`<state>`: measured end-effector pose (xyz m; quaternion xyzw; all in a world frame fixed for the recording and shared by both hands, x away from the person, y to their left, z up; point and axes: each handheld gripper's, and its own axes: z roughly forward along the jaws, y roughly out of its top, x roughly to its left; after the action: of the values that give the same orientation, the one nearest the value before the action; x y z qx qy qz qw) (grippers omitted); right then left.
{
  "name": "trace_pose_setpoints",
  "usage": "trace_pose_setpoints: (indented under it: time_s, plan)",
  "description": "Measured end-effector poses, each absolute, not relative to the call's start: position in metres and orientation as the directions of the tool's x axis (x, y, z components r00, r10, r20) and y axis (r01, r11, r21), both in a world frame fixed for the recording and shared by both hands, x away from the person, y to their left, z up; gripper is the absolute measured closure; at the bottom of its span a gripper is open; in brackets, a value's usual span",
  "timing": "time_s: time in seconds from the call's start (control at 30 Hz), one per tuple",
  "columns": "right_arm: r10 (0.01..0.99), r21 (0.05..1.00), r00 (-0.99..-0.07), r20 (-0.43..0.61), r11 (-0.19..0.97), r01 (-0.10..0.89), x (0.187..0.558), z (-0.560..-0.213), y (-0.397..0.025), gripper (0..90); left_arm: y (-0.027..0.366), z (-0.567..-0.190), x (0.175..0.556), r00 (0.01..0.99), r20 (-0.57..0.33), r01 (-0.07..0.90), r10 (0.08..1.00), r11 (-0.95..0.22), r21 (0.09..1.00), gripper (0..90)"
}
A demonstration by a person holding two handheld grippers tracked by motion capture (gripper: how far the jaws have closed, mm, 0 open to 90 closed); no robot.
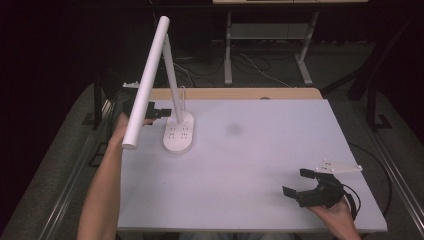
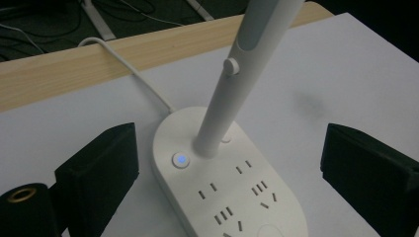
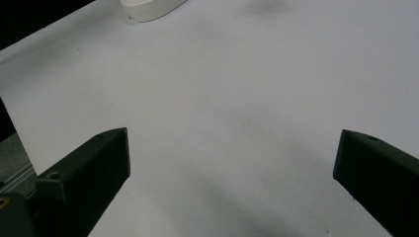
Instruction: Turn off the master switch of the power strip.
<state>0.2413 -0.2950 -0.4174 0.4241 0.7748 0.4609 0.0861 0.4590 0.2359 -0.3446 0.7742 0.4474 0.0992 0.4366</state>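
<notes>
White desk lamp (image 1: 178, 131) with a socketed base stands at the surface's (image 1: 260, 165) far left. Left gripper (image 1: 159, 113), jaws wide and empty, faces its stem, probably to reach the lit button (image 2: 181, 159). Right gripper (image 1: 303, 186) rests near-right, jaws spread, holding nothing.

Lamp head (image 1: 145, 85) hides most of the left gripper (image 1: 159, 113) in the high view. Lamp base (image 2: 227, 192) is cut off at the bottom edge of the left gripper view; its upper stem (image 2: 267, 24) leaves the top edge.
</notes>
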Motion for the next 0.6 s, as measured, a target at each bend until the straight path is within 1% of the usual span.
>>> trace_pose_setpoints:
  time_s: [0.03, 0.17, 0.4, 0.6]
  plan:
    - [0.737, 0.789, -0.626, 0.255, 0.216, 0.576, 0.241, -0.417, -0.295, 0.3, 0.237, -0.345, 0.461, 0.59, -0.232, 0.6, 0.774, -0.228, 0.767, 6.4]
    - [0.741, 0.789, -0.621, 0.257, 0.21, 0.577, 0.241, -0.417, -0.296, 0.3, 0.238, -0.345, 0.465, 0.57, -0.224, 0.606, 0.791, -0.22, 0.765, 7.2]
    - [0.743, 0.789, -0.619, 0.253, 0.212, 0.577, 0.241, -0.417, -0.296, 0.3, 0.244, -0.352, 0.473, 0.54, -0.242, 0.617, 0.806, -0.183, 0.765, 12.9]
    - [0.742, 0.788, -0.622, 0.251, 0.216, 0.576, 0.242, -0.419, -0.295, 0.3, 0.247, -0.356, 0.476, 0.528, -0.258, 0.627, 0.809, -0.167, 0.761, 15.7]
